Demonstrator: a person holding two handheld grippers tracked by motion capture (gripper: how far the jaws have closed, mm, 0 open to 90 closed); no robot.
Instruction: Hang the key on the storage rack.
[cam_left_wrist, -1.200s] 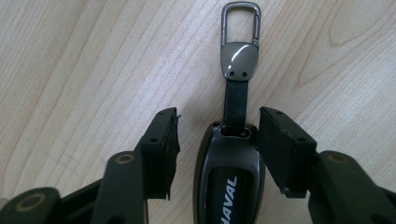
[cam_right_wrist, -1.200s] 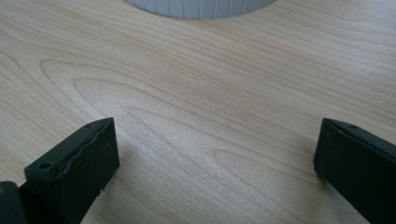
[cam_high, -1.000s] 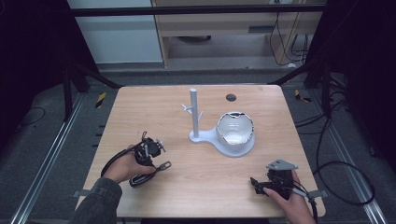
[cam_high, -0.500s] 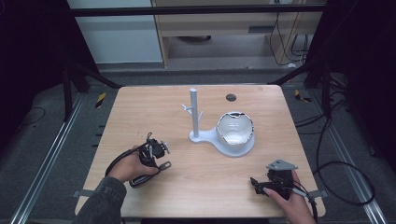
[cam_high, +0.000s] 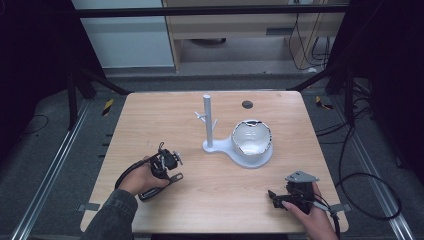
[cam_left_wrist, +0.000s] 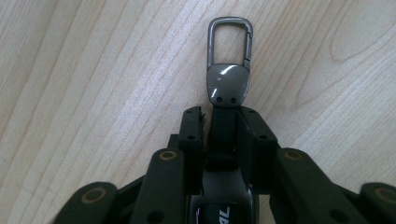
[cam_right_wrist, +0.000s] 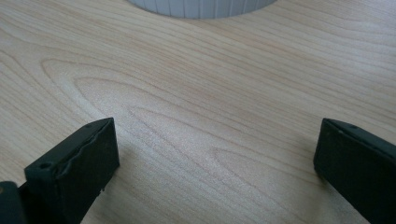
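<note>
Since the earlier frame the left claw (cam_high: 170, 172) has been closing and now pinches the dark key fob with a grey metal carabiner clip (cam_high: 176, 177), near the front-left of the pale wooden surface (cam_high: 210, 200). The right claw (cam_high: 274, 196) rests front-right, near the white stand with a post and bowl (cam_high: 240, 145).

Left gripper view: the fob (cam_left_wrist: 228, 88) lies flat, its long axis running away from the claw, clip loop foremost, glossy grey cap behind it, black strap between the pads.

Right gripper view: jaws wide apart, nothing between them.
</note>
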